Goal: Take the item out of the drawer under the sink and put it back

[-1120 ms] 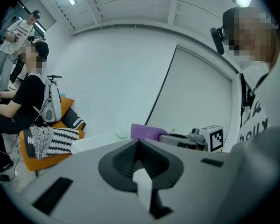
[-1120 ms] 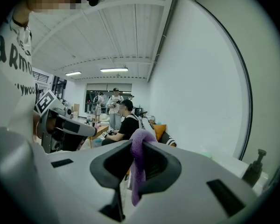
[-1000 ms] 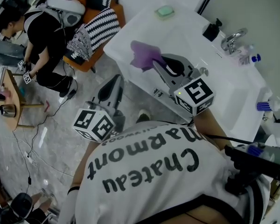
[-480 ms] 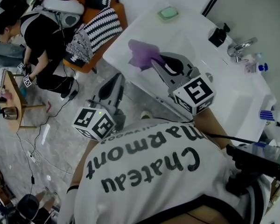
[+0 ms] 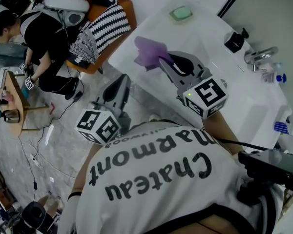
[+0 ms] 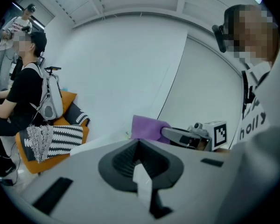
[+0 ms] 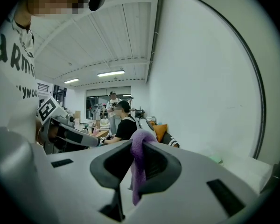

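Note:
A purple cloth [image 5: 147,52] hangs from my right gripper [image 5: 162,61], which is shut on it above the white sink counter [image 5: 200,30]. In the right gripper view the cloth [image 7: 139,164] is pinched between the jaws and droops below them. My left gripper [image 5: 121,82] is lower and to the left, off the counter's front edge, with its jaws together and nothing in them [image 6: 139,141]. From the left gripper view I see the cloth [image 6: 147,127] and the right gripper [image 6: 164,132] side on. The drawer under the sink is hidden.
On the counter are a green soap [image 5: 180,12], a black dispenser [image 5: 234,40], a faucet [image 5: 261,55] and a blue-capped bottle [image 5: 278,77]. A seated person [image 5: 39,33], an orange sofa with a striped blanket [image 5: 100,30] and a small table [image 5: 12,101] stand left.
Both grippers have drifted a little along the counter's front edge. The purple cloth stays pinched in the right gripper, and the left gripper stays closed and empty.

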A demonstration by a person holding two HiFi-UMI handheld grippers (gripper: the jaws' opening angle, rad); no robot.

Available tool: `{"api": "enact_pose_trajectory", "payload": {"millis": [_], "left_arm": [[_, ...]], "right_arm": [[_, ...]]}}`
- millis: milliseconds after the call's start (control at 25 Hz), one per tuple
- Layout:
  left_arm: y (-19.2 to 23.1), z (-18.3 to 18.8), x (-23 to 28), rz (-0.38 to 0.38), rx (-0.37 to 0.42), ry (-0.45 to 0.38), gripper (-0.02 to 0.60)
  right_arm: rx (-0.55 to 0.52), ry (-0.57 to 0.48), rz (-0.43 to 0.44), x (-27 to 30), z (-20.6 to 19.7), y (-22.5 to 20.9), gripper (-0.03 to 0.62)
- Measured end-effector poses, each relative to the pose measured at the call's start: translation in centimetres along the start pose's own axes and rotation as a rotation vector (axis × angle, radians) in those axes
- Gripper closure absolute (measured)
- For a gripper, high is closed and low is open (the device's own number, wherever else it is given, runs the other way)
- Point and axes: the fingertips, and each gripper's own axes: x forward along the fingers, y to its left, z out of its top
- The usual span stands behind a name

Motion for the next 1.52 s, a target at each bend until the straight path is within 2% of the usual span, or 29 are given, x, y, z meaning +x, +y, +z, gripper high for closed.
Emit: {"api": "enact_pose_trajectory", "payload": {"millis": [440, 720, 960, 1160, 1520], "left_arm": [[-0.1, 0.6, 1.0, -0.035, 0.029, -0.018, 0.572], [0.3, 1.5, 1.4, -0.049, 0.026, -0.040, 0.572], [3.5, 2.6, 3.0, -0.109, 0.000, 0.017, 0.572], [6.3, 4.6, 4.1, -0.176, 0.013, 0.049, 0.572], [8.6, 5.8, 6.5, -0.285, 0.012, 0.112, 0.572]], "right_arm": [[-0.029, -0.036, -0.020, 0.1, 0.6, 0.0, 0.543], [-0.023, -0.007, -0.043, 0.1, -0.1, 0.0, 0.543], [0.003, 0.053, -0.122, 2.7, -0.6, -0.8, 0.543], [0.049, 0.110, -0.206, 5.0, -1.9, -1.2, 0.543], [0.145, 0.213, -0.319, 7.3, -5.3, -1.7, 0.543]]}}
